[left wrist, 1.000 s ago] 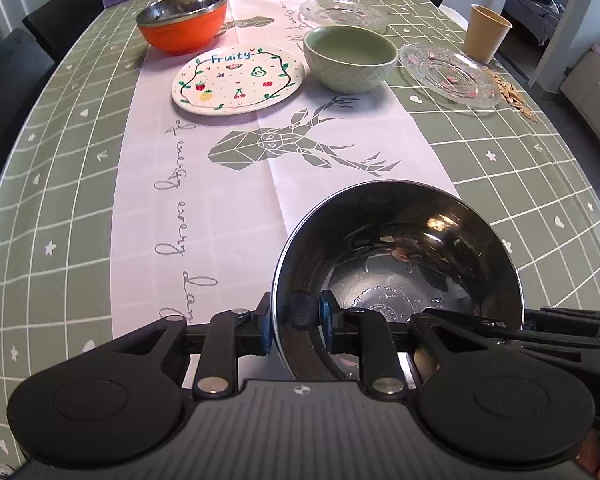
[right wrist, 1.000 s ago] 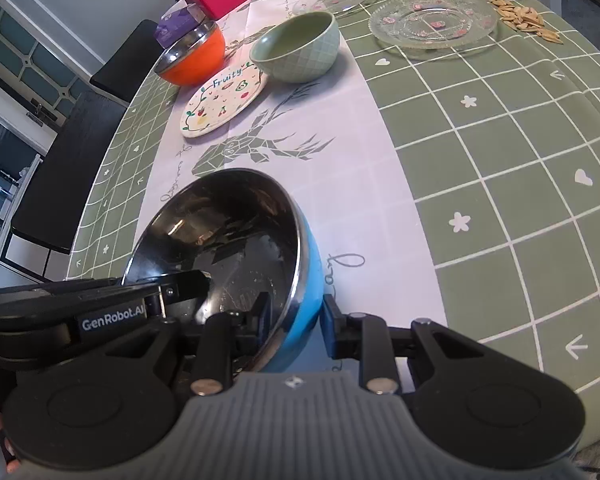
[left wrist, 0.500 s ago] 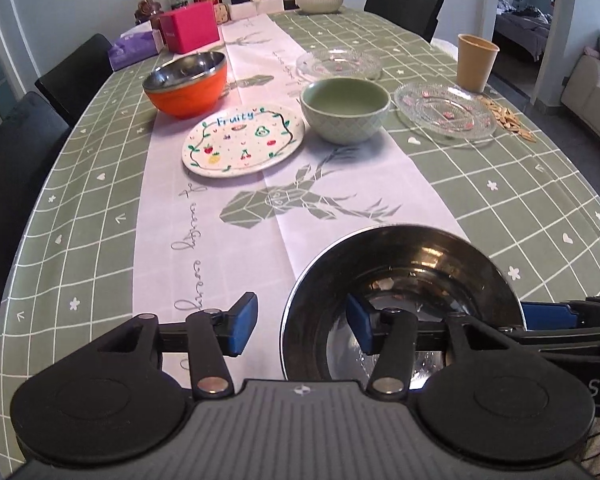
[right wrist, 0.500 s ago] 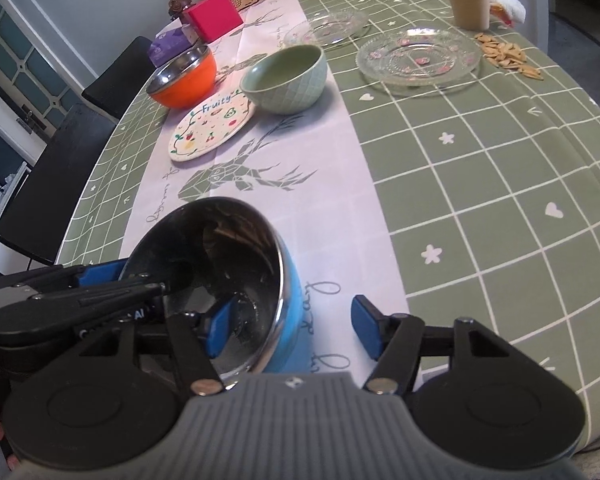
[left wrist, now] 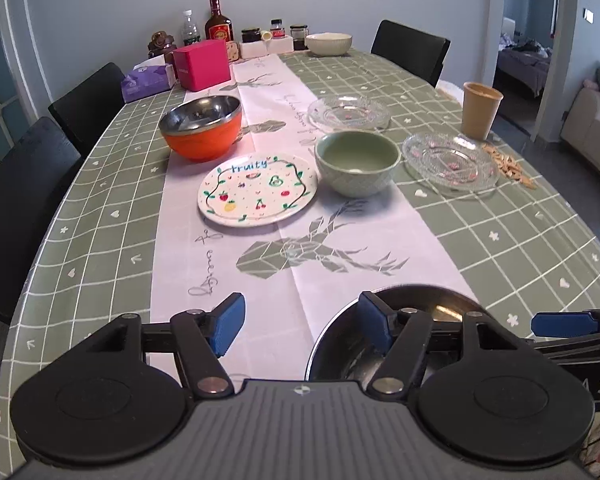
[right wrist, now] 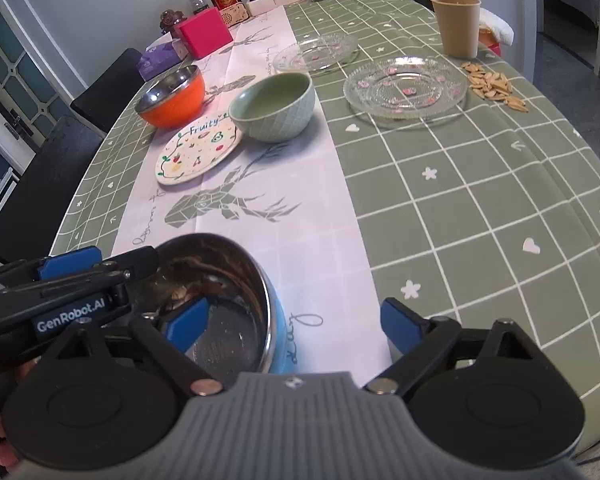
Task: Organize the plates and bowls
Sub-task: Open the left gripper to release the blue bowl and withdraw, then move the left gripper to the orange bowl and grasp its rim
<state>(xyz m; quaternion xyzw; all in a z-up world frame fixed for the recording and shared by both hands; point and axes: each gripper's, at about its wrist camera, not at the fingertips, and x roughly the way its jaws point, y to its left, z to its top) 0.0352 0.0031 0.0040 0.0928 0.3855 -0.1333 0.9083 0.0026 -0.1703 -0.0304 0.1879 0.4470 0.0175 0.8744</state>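
A blue bowl with a steel inside (right wrist: 224, 300) sits on the white runner at the table's near edge; it also shows in the left wrist view (left wrist: 412, 332). My left gripper (left wrist: 298, 322) is open, its right finger over the bowl's rim. My right gripper (right wrist: 296, 320) is open, astride the bowl's right wall without gripping it. Farther off stand an orange steel bowl (left wrist: 202, 126), a fruit-print plate (left wrist: 258, 188), a green bowl (left wrist: 358, 162) and two glass plates (left wrist: 450, 160) (left wrist: 348, 112).
A tan cup (left wrist: 480, 110) and scattered seeds (left wrist: 508, 166) lie at the right. A pink box (left wrist: 202, 64), tissue pack, bottles, jars and a white bowl (left wrist: 328, 43) crowd the far end. Black chairs (left wrist: 24, 208) line the left side.
Both grippers opened and let go of the blue bowl, which now rests on the runner. Both have pulled back and up, so the far table shows.
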